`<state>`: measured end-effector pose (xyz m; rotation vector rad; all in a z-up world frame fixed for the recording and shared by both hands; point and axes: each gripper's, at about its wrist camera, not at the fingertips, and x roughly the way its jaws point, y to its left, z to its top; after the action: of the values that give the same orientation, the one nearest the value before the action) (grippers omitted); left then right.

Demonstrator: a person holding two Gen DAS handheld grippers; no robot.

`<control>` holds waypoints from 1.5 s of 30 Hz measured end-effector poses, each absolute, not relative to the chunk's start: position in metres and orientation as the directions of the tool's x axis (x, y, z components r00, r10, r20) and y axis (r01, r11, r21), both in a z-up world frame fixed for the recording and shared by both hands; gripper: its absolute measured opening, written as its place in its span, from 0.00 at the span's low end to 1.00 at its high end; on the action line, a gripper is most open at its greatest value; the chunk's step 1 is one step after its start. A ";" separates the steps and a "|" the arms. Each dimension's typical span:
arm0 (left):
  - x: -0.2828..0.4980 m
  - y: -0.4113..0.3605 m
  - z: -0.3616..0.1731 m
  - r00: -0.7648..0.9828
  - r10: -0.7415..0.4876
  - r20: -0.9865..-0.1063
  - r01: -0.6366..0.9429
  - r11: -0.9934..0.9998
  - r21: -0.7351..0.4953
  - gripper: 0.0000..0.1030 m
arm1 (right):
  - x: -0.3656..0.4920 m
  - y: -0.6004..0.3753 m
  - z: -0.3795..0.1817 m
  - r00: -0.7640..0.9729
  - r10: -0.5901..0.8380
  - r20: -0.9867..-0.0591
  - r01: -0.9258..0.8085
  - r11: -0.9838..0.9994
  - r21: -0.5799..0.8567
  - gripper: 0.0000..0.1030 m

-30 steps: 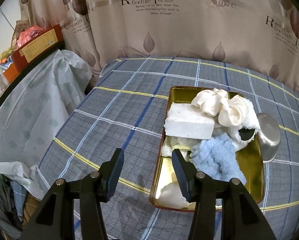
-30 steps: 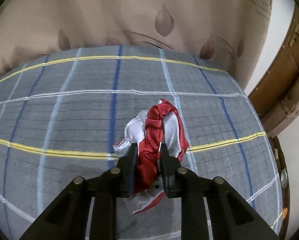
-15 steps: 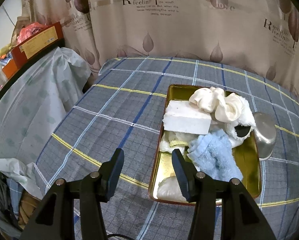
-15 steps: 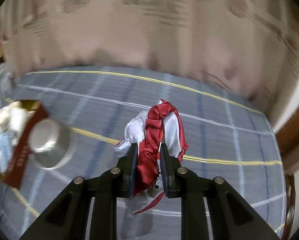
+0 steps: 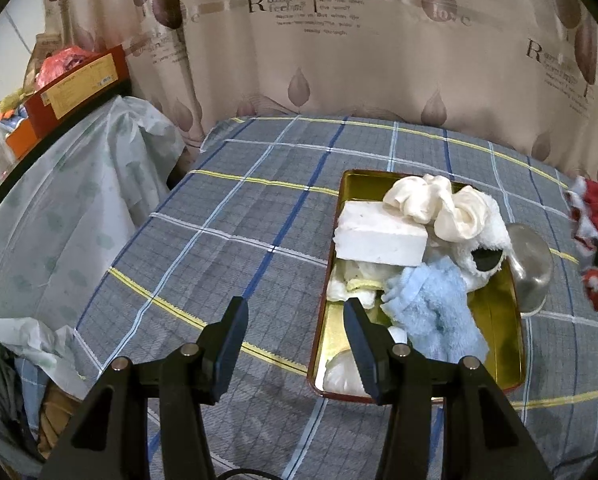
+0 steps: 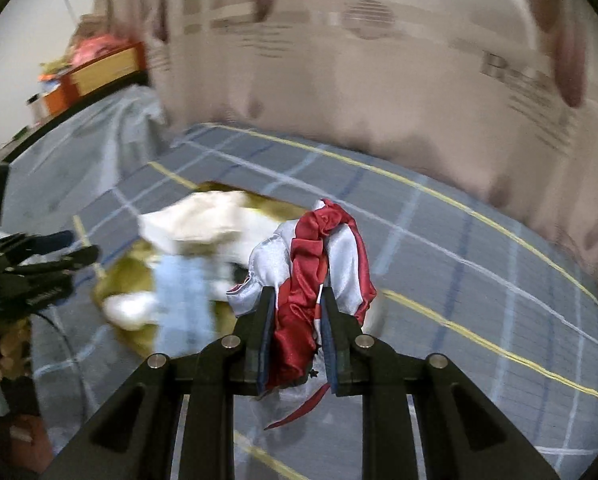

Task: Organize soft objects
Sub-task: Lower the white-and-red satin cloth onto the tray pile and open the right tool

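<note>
My right gripper (image 6: 298, 300) is shut on a red and white satin scrunchie (image 6: 319, 256) and holds it in the air, right of the gold tray (image 6: 127, 276); the view is motion-blurred. The scrunchie also shows at the right edge of the left wrist view (image 5: 591, 216). The gold tray (image 5: 499, 312) holds a white sponge block (image 5: 379, 236), a cream scrunchie (image 5: 439, 204), a white towel (image 5: 495, 228) and a light blue cloth (image 5: 431, 312). My left gripper (image 5: 295, 320) is open and empty, above the tray's near left edge.
A steel cup (image 5: 533, 268) lies overturned against the tray's right side. The checked bedspread (image 5: 239, 232) covers the surface. A plastic-draped shelf (image 5: 59, 184) with boxes (image 5: 75, 84) stands at the left. A curtain (image 5: 339, 40) hangs behind.
My right gripper has swung left with the scrunchie, from the right end of the bed toward the tray. The left gripper has drawn back slightly and stays open.
</note>
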<state>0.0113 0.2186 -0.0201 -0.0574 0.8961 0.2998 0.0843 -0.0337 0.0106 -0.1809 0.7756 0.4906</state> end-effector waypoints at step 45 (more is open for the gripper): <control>0.006 0.219 -0.029 0.585 0.223 -0.780 -0.246 0.965 0.092 0.49 | 0.075 0.083 -0.042 0.533 0.423 -0.732 -0.550 0.831 0.080 0.51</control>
<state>0.0063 0.2189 -0.0287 -0.0270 0.9057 0.2736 0.0745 0.0832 -0.0419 -0.1676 0.8243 0.5833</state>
